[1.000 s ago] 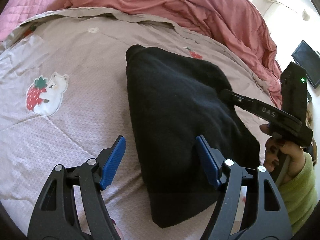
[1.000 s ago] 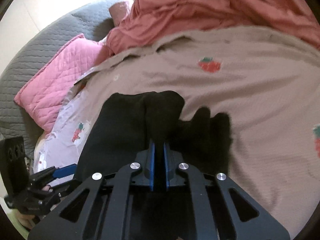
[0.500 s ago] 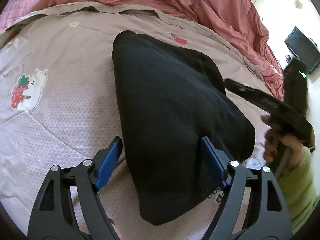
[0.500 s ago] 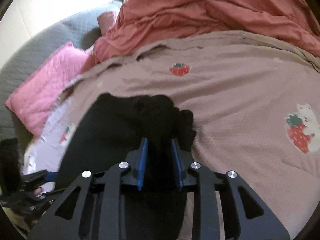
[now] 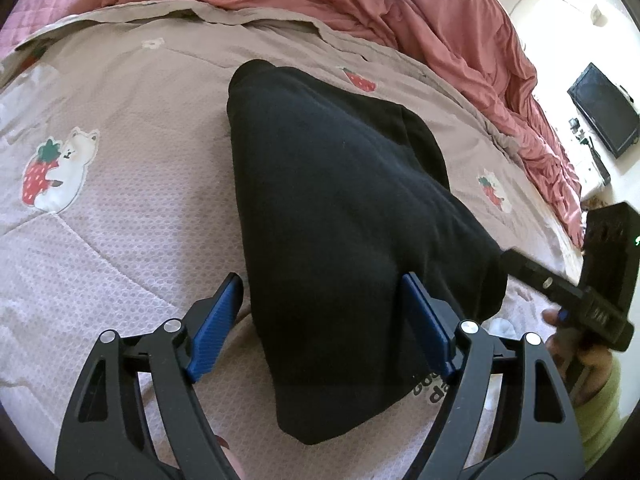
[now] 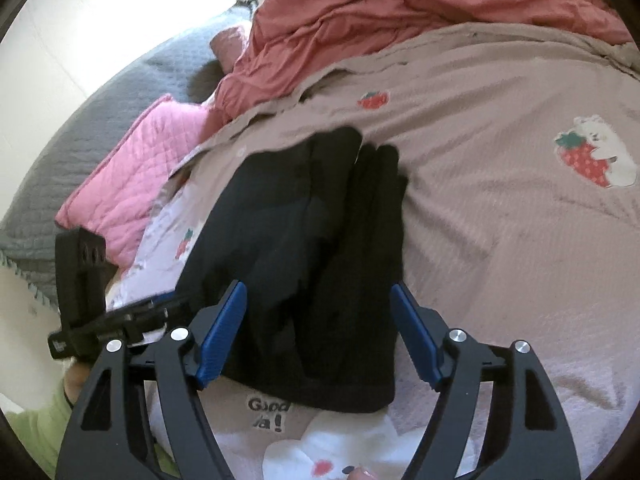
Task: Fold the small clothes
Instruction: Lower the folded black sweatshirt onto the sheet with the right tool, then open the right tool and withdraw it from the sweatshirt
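Surface: mauve quilt with strawberry-and-bear patches covers the bed.
Landmark: black garment, folded, flat on the quilt mid-bed.
Writing: "Good", then a partly covered word ending in "!", on the quilt just below the garment's near hem.
Left gripper: jaws spread wide, straddling the garment's near end, pads off the cloth.
Right gripper: jaws opening, garment between them, pads clear of it.
Change: a second ago the right jaws were pinched together on the cloth; it now lies released. Left jaws slightly wider.
Beyond garment: rumpled pink duvet; pink quilted pillow and grey headboard to its far left.
Hidden: the garment's underlayers; right hand half behind its handle.
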The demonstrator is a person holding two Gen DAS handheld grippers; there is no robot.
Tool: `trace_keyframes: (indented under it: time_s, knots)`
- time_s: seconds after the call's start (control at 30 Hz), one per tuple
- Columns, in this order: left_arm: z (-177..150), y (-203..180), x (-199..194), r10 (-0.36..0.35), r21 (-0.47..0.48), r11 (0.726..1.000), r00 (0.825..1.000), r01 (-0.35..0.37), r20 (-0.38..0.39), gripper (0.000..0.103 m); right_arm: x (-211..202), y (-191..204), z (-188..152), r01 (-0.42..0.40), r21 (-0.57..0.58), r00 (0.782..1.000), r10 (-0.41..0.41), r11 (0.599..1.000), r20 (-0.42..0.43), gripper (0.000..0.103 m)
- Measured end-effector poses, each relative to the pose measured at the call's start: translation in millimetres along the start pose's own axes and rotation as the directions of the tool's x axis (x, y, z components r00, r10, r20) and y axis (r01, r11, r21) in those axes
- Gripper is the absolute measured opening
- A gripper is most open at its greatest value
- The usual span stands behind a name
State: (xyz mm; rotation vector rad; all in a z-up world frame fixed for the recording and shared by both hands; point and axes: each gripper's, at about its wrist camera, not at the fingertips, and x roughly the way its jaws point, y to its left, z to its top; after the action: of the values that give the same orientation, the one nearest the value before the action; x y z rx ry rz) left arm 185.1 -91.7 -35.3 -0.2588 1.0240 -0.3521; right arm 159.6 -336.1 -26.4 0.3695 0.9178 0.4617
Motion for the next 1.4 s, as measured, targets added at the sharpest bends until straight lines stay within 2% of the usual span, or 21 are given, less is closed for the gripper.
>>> trace_keyframes:
  time_s: [0.07,0.13,0.17,0.3,0.37,0.4,0.5,0.63,0.7,0.83,0.97,1.17,1.33,1.4]
  knots:
    - [-1,0,-1,0.004,0.0,1.0,1.0,-0.004,0.002,0.073,6,0,0,-0.017,0.011,1.0,0.017,1.0,-0.004,0.073]
    - [0,0,-1,0.007,0.001,1.0,1.0,-0.007,0.0,0.073,12,3,1,-0.037,0.011,0.999,0.037,0.999,-0.012,0.064]
    - [0,0,-1,0.006,-0.002,1.0,1.0,-0.006,-0.002,0.073,14,4,1,-0.044,0.004,0.999,0.044,0.999,-0.015,0.055]
    - [1,1,1,0.004,-0.011,1.0,1.0,-0.004,-0.005,0.073,25,2,3,-0.047,0.022,0.999,0.047,0.999,-0.027,0.046]
    - [1,0,1,0.006,-0.009,1.0,1.0,-0.006,-0.005,0.073,25,2,3,-0.052,0.018,0.999,0.052,0.998,-0.016,0.028]
    - [2,-1,1,0.007,-0.006,1.0,1.0,-0.008,-0.006,0.073,23,5,4,-0.049,0.002,0.999,0.049,0.999,-0.006,0.024]
    - [4,-6,0,0.001,0.003,1.0,1.0,-0.001,-0.011,0.073,7,14,7,-0.021,-0.042,0.999,0.023,0.999,0.037,0.021]
    - [6,-18,-9,-0.015,0.038,0.999,1.0,0.015,0.007,0.073,-24,26,10,0.042,-0.117,0.995,-0.031,0.992,0.098,0.021]
    - [5,-23,-8,-0.021,0.05,0.999,1.0,0.021,-0.001,0.073,-24,19,6,0.087,-0.125,0.994,-0.078,0.988,0.073,0.021]
    - [1,-27,7,0.011,0.067,0.998,0.999,-0.009,-0.038,0.073,-1,-7,-10,0.097,-0.045,0.995,-0.097,0.994,-0.003,0.022]
    - [-4,-20,13,0.012,0.046,0.999,0.998,-0.009,-0.056,0.074,3,-9,-16,0.108,-0.023,0.994,-0.108,0.994,0.001,0.029]
    - [-1,-23,0,0.026,0.068,0.997,1.0,-0.025,-0.012,0.074,-2,-3,-14,0.144,-0.028,0.99,-0.144,0.989,0.005,0.04]
    - [0,-26,-7,0.03,0.077,0.997,1.0,-0.03,0.008,0.074,-5,2,-14,0.156,-0.036,0.988,-0.156,0.987,0.012,0.042]
    - [0,-26,-9,0.032,0.077,0.996,0.999,-0.033,0.014,0.074,-7,4,-13,0.166,-0.042,0.986,-0.166,0.985,0.015,0.049]
